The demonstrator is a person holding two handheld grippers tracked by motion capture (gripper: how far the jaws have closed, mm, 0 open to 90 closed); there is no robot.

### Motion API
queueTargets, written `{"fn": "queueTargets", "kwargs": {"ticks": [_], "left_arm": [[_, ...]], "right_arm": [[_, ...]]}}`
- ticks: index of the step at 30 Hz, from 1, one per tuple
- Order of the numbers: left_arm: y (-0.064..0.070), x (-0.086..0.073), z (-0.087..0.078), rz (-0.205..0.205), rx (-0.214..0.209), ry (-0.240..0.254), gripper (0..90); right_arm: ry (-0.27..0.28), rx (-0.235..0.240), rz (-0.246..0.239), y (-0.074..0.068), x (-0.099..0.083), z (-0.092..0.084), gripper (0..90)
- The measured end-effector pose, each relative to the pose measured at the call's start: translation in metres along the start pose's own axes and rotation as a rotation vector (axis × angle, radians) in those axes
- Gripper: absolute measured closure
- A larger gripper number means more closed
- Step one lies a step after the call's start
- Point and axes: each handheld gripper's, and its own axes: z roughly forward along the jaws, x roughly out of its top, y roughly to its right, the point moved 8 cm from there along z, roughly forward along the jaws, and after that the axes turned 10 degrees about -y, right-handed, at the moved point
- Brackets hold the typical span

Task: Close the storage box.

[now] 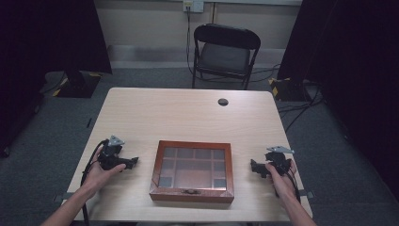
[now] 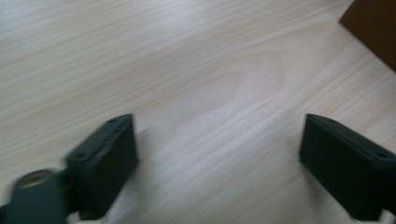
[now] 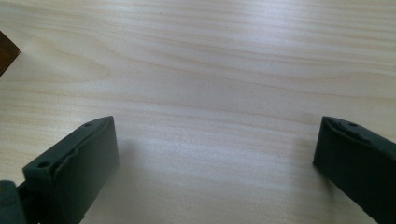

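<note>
A brown wooden box (image 1: 193, 170) with a glass lid and several compartments sits closed near the table's front edge, its clasp facing me. My left gripper (image 1: 133, 162) rests on the table to the box's left, held by a hand, jaws pointing at the box. In the left gripper view its jaws stand wide apart over bare wood (image 2: 219, 135), and a corner of the box (image 2: 373, 28) shows at upper right. My right gripper (image 1: 254, 165) rests to the box's right, jaws toward it. Its own view shows it open (image 3: 217, 140), with a box corner (image 3: 7, 53) at the left edge.
The light wooden table (image 1: 188, 117) has a round cable hole (image 1: 223, 101) near its far edge. A black folding chair (image 1: 225, 54) stands beyond the table. Dark curtains hang at both sides, and cables lie on the floor at right.
</note>
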Motion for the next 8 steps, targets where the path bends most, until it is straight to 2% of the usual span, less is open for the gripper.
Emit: {"fn": "queueTargets", "kwargs": {"ticks": [3, 8], "left_arm": [[-0.0008, 0.0000, 0.0027, -0.004, 0.003, 0.020, 0.0], [-0.0007, 0.0000, 0.0027, -0.003, 0.001, 0.021, 0.0]], "right_arm": [[0.000, -0.003, 0.002, 0.0002, 0.0001, 0.0002, 0.0], [0.000, -0.003, 0.002, 0.0002, 0.0001, 0.0002, 0.0]]}}
